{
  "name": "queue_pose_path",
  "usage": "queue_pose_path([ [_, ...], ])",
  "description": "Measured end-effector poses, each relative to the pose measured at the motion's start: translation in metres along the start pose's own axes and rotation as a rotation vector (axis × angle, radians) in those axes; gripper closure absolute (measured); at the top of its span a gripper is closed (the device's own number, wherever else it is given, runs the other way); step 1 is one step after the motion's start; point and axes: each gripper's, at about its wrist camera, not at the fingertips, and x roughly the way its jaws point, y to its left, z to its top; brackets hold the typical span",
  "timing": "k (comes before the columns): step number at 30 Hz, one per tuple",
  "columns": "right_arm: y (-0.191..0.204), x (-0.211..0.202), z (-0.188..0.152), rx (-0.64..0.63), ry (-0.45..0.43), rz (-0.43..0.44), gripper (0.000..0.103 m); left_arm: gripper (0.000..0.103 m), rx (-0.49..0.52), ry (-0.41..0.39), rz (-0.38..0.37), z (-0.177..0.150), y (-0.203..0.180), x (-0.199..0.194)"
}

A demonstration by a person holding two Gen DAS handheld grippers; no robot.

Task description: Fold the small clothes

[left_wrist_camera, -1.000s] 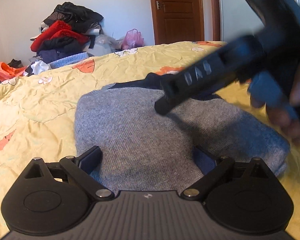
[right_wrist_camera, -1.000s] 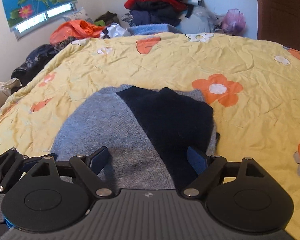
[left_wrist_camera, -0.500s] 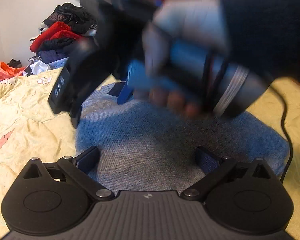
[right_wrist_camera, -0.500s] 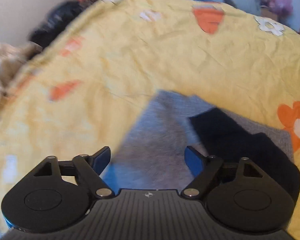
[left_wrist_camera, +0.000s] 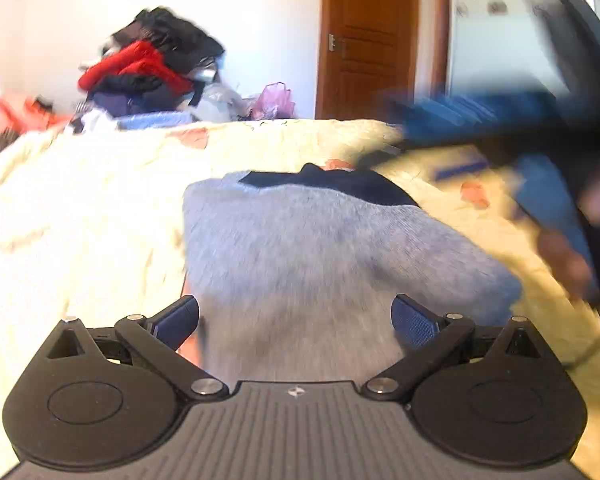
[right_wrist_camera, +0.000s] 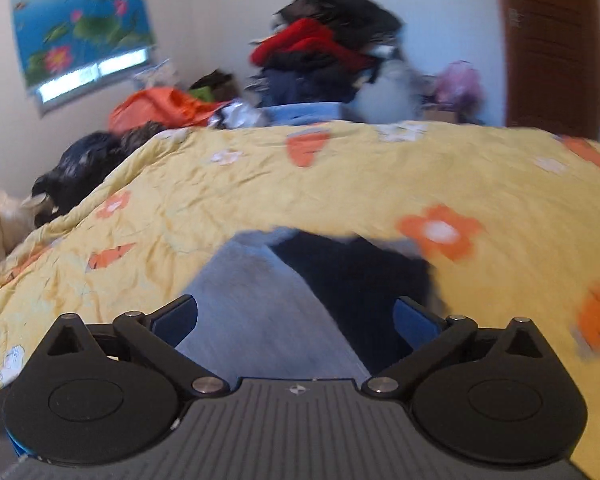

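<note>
Grey-and-navy knitted garment (right_wrist_camera: 260, 312) lay folded on the yellow flowered quilt (right_wrist_camera: 340, 184), beneath both spread, empty grippers: left gripper (left_wrist_camera: 296, 316), right gripper (right_wrist_camera: 296, 316), whose jaws had just been opening. A careless pinch could have dragged the soft knit and undone its fold.

Both grippers point forward and downward with blue-padded fingers spread wide and nothing pinched between them, the left gripper (left_wrist_camera: 295, 318) low in its frame, the right gripper (right_wrist_camera: 295, 317), whose jaws have just been opening, also showing as a blur at the left view's right edge.
</note>
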Motion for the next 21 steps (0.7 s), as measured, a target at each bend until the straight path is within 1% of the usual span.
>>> queue_pose_path([
  [2, -0.017, -0.029, -0.030, 0.046, -0.010, -0.054, 0.001, 0.000, -0.063, 0.022, -0.007, -0.008, 0.005, -0.013],
  [3, -0.022, -0.041, -0.044, 0.048, -0.010, -0.081, 0.001, 0.000, -0.086, 0.034, -0.007, -0.011, 0.007, -0.017],
  [5, -0.025, -0.061, -0.074, 0.036, -0.030, -0.155, 0.001, 0.000, -0.101, 0.065, -0.007, -0.016, 0.007, -0.020],
  [6, -0.027, -0.066, -0.087, 0.040, -0.024, -0.177, 0.001, 0.000, -0.103, 0.078, 0.006, -0.018, 0.006, -0.020],
  [9, -0.024, -0.071, -0.112, 0.045, 0.034, -0.191, 0.001, 0.000, -0.102, 0.119, 0.055, -0.030, 0.006, -0.016],
  [13, -0.004, -0.057, -0.126, -0.003, 0.108, -0.230, 0.000, 0.000, -0.057, 0.137, 0.095, -0.036, 0.002, -0.014],
  [17, 0.010, -0.052, -0.134, -0.029, 0.083, -0.327, 0.000, 0.000, -0.003, 0.159, 0.117, -0.034, -0.003, -0.003],
  [19, 0.012, -0.049, -0.136, -0.027, 0.054, -0.344, 0.000, 0.000, -0.006, 0.159, 0.118, -0.033, -0.003, -0.001],
  [21, 0.011, -0.050, -0.136, -0.022, 0.053, -0.345, 0.000, 0.000, -0.008, 0.159, 0.121, -0.033, -0.003, -0.001],
])
